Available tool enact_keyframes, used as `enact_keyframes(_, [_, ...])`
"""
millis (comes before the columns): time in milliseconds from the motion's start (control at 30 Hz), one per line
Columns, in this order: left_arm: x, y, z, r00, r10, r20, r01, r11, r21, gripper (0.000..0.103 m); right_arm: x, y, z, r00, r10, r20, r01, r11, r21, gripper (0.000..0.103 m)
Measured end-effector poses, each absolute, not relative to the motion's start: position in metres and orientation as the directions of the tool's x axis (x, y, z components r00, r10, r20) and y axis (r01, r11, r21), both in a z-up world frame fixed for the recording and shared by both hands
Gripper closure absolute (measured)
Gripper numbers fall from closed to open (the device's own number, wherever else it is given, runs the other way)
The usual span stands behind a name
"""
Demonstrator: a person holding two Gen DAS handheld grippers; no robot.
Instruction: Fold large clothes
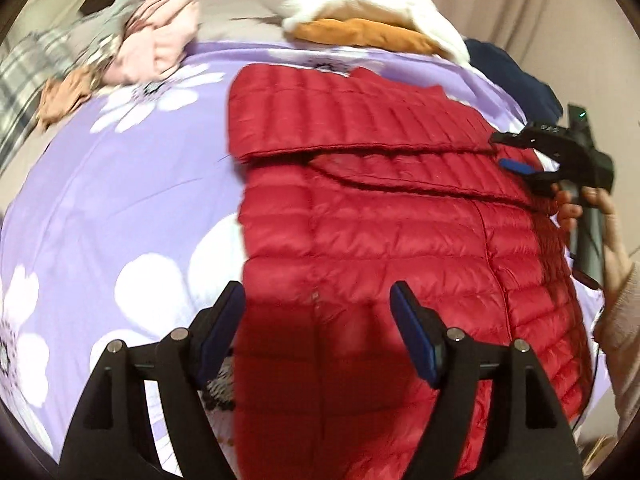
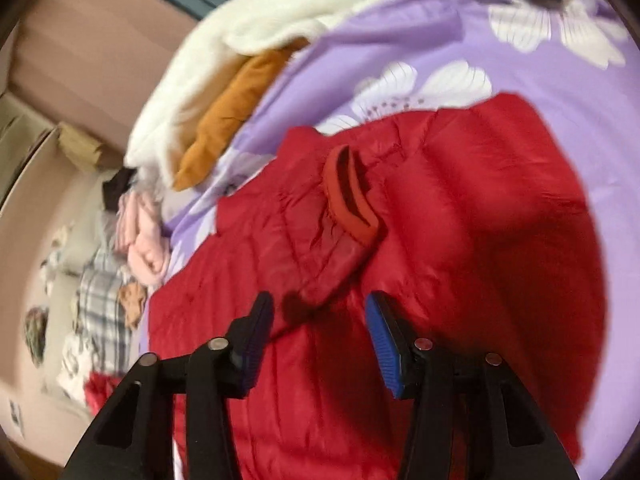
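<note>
Both grippers, left & right, jaws apart, nothing clamped. Red puffer jacket lies on bed directly below/ahead of both. Risk: slick padded fabric slips, sleeve fold springs open.

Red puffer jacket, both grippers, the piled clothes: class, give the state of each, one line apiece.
Red puffer jacket: laid flat on the purple floral bedspread, one sleeve folded across it.
Left gripper: open, over the jacket, holding nothing.
Right gripper: open, empty, above the sleeve cuff.
White garment: heaped on an orange one.
Pink garment: crumpled, unfolded.
</note>
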State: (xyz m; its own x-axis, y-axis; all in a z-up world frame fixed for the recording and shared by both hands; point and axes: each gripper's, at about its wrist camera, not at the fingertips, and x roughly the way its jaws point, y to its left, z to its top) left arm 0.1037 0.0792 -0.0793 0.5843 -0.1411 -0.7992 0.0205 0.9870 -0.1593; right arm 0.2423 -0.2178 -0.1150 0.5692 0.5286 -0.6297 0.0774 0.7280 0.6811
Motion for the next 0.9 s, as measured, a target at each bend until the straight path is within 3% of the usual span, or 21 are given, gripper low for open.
enact_keyframes(33, [0.101,0.083,-0.079,0.585,-0.141,-0.798,0.012,0.986,-0.165,0.027,0.245,-0.217,-0.116,0.574,0.532,-0.622,0.083,0.719,0.691,0.079])
enact_keyframes(67, [0.099,0.086,-0.079,0.587,-0.142,-0.797,0.004,0.985,-0.173,0.027,0.246,-0.217,-0.116,0.581,0.538,-0.611,0.082,0.708,0.701,0.087])
enact_keyframes(133, [0.095,0.09,-0.079,0.588,-0.138,-0.797,-0.005,0.985,-0.174,0.027,0.244,-0.217,-0.107,0.61,0.512,-0.605,0.08,0.72,0.689,0.095])
enact_keyframes(233, [0.093,0.094,-0.082,0.588,-0.138,-0.797,-0.013,0.984,-0.179,0.027,0.234,-0.221,-0.076,0.687,0.472,-0.553,0.015,0.752,0.659,0.096])
enact_keyframes(367, [0.094,0.093,-0.089,0.58,-0.162,-0.799,-0.01,0.978,-0.206,0.027,0.203,-0.24,-0.038,0.759,0.422,-0.496,-0.015,0.772,0.635,0.096])
enact_keyframes(533, [0.106,0.083,-0.095,0.549,-0.198,-0.812,0.024,0.975,-0.221,0.027,0.205,-0.244,-0.067,0.668,0.283,-0.689,0.08,0.892,0.444,0.095])
enact_keyframes(633, [0.122,0.079,-0.091,0.538,-0.2,-0.819,0.033,0.976,-0.216,0.027,0.21,-0.252,-0.091,0.561,0.292,-0.775,0.126,0.895,0.428,0.081])
enact_keyframes(667, [0.129,0.078,-0.086,0.547,-0.198,-0.813,0.036,0.976,-0.213,0.027,0.206,-0.253,-0.087,0.569,0.293,-0.768,0.119,0.895,0.43,0.078])
enact_keyframes(733, [0.139,0.078,-0.077,0.564,-0.191,-0.804,0.031,0.977,-0.211,0.027,0.195,-0.258,-0.071,0.611,0.256,-0.749,0.108,0.91,0.4,0.06])
enact_keyframes(833, [0.16,0.076,-0.065,0.596,-0.188,-0.781,0.037,0.978,-0.207,0.027,0.179,-0.264,-0.045,0.704,0.157,-0.693,0.106,0.941,0.321,0.059])
enact_keyframes(900, [0.179,0.07,-0.059,0.61,-0.178,-0.772,0.049,0.981,-0.187,0.029,0.178,-0.263,-0.035,0.742,0.164,-0.65,0.061,0.949,0.31,0.059])
